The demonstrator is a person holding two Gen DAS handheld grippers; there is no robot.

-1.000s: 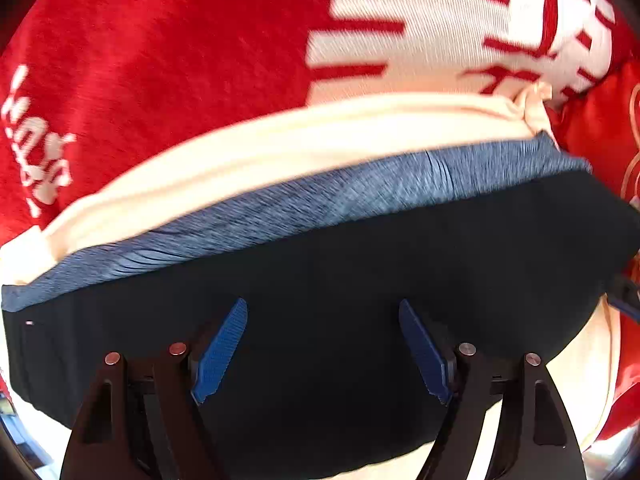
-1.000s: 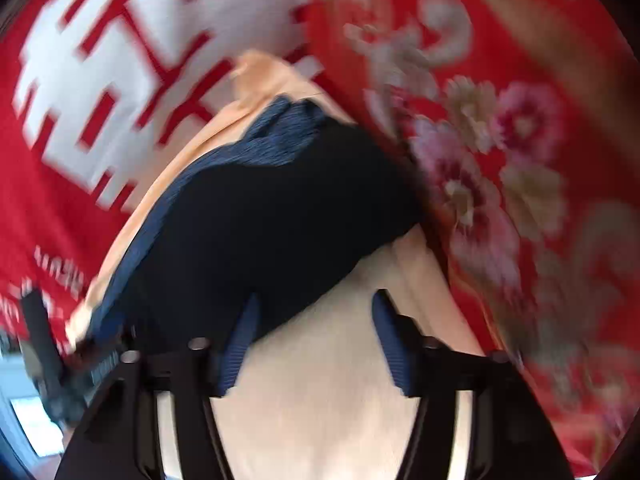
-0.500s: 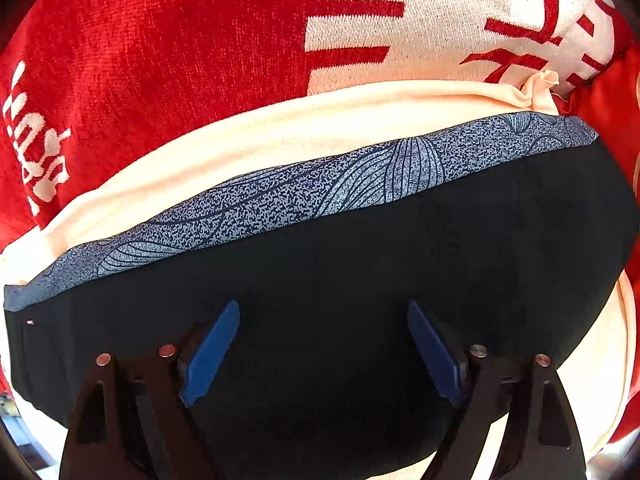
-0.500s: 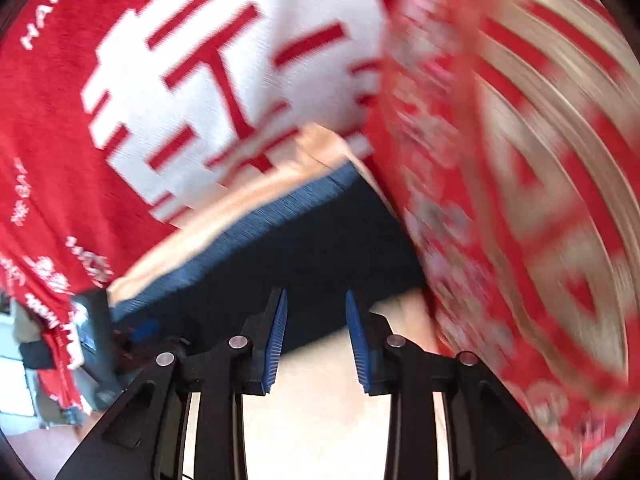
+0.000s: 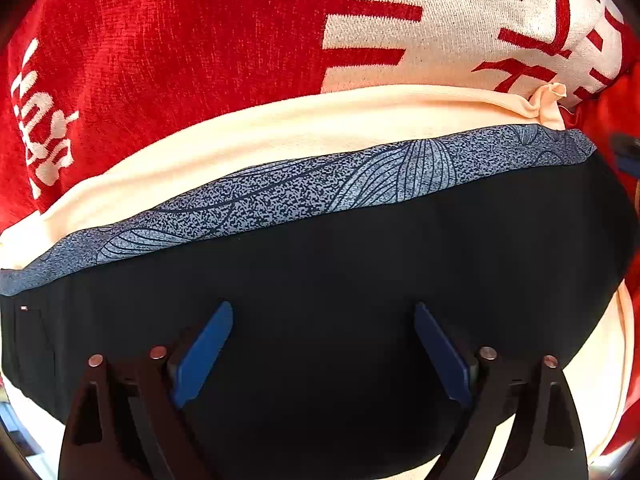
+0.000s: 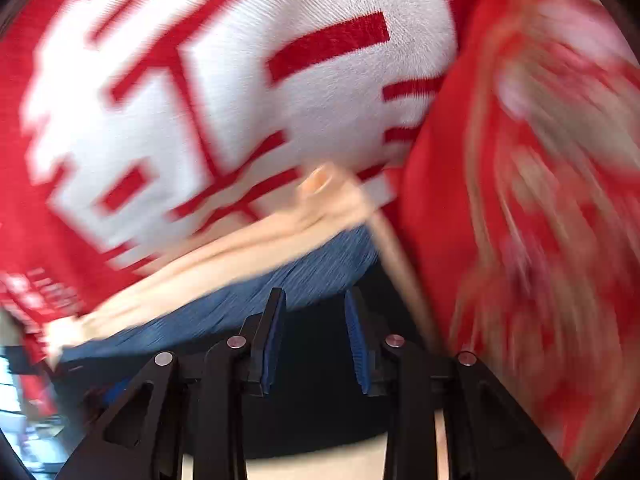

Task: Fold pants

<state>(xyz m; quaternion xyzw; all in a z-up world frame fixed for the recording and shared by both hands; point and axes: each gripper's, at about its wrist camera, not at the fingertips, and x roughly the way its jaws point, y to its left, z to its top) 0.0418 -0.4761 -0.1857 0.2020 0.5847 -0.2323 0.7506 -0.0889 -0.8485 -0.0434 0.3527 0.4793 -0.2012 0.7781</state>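
The dark navy pants [image 5: 340, 280] lie folded, with a blue-grey patterned waistband [image 5: 320, 192] along their far edge, on top of a cream garment [image 5: 280, 136]. My left gripper [image 5: 320, 352] is open, hovering low over the dark cloth with nothing between its blue fingers [image 5: 200, 356]. In the blurred right wrist view the pants [image 6: 320, 400] fill the lower middle, and my right gripper [image 6: 315, 340] stands over their right end near the waistband [image 6: 280, 300]. Its jaws are partly closed with a clear gap and nothing gripped.
A red and white knitted blanket [image 5: 200, 40] lies beyond the clothes, and shows in the right wrist view [image 6: 240, 100]. A red floral cloth [image 6: 540, 200] lies to the right. The cream garment [image 6: 240, 252] pokes out past the waistband.
My right gripper has swung forward over the pants' right end and narrowed its jaws. My left gripper stayed over the pants and opened slightly wider.
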